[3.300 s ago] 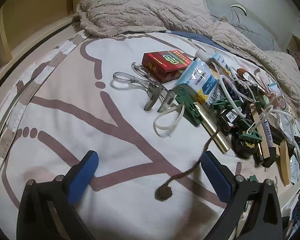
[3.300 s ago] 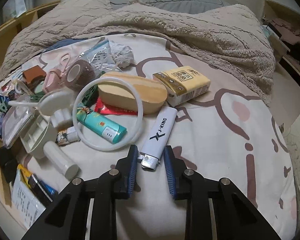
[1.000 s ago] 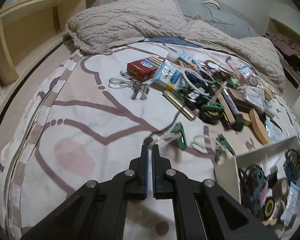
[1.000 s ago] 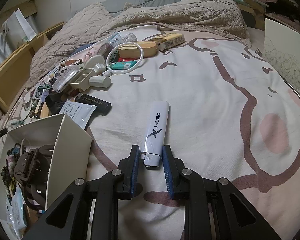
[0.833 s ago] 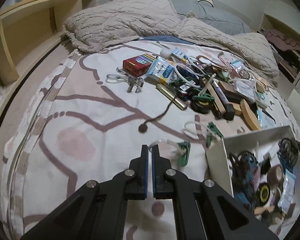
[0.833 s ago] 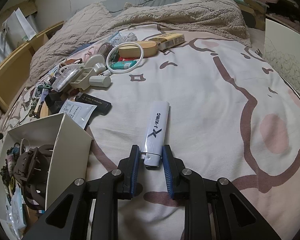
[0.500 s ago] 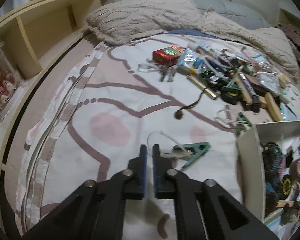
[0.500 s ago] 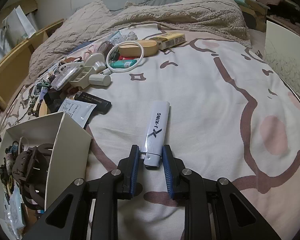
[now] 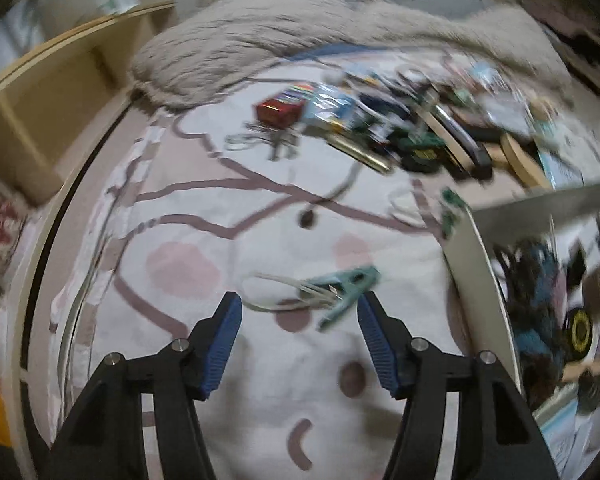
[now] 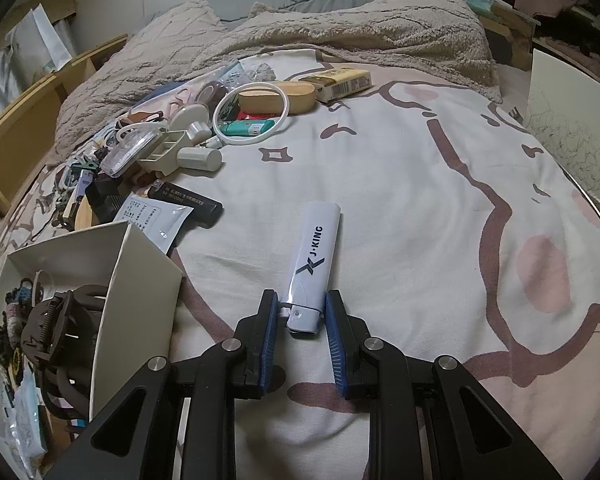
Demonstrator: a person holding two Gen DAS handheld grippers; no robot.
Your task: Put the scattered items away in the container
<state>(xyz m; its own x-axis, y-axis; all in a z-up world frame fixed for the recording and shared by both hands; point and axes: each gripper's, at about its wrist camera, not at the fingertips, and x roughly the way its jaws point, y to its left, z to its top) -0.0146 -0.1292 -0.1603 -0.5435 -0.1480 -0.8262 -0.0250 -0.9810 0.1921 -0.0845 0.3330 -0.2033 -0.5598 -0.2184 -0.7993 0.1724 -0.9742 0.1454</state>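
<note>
My left gripper (image 9: 299, 304) hangs over the bedsheet with its jaws opening. A green clip (image 9: 348, 286) on a white loop (image 9: 260, 280) lies on the sheet just past its fingertips, and no pad presses on it. The white container (image 9: 480, 280), holding several small items, stands right of the clip. My right gripper (image 10: 301, 300) is shut on the base of a white lighter (image 10: 316, 256), which points away over the sheet. In the right wrist view the container's wall (image 10: 140, 276) is to the left of that gripper.
A heap of scattered items (image 9: 420, 140) with a red box (image 9: 278, 110) lies across the bed. A white ring (image 10: 252, 114), a wooden case (image 10: 276, 96) and a yellow pack (image 10: 340, 80) sit farther off. A fleece blanket (image 10: 340, 24) covers the bed's far end, and a wooden shelf (image 9: 60, 100) runs along the left.
The left jaws went from shut to wide apart, and that view swung and blurred. The green clip now lies loose on the sheet. The right gripper and lighter stayed still.
</note>
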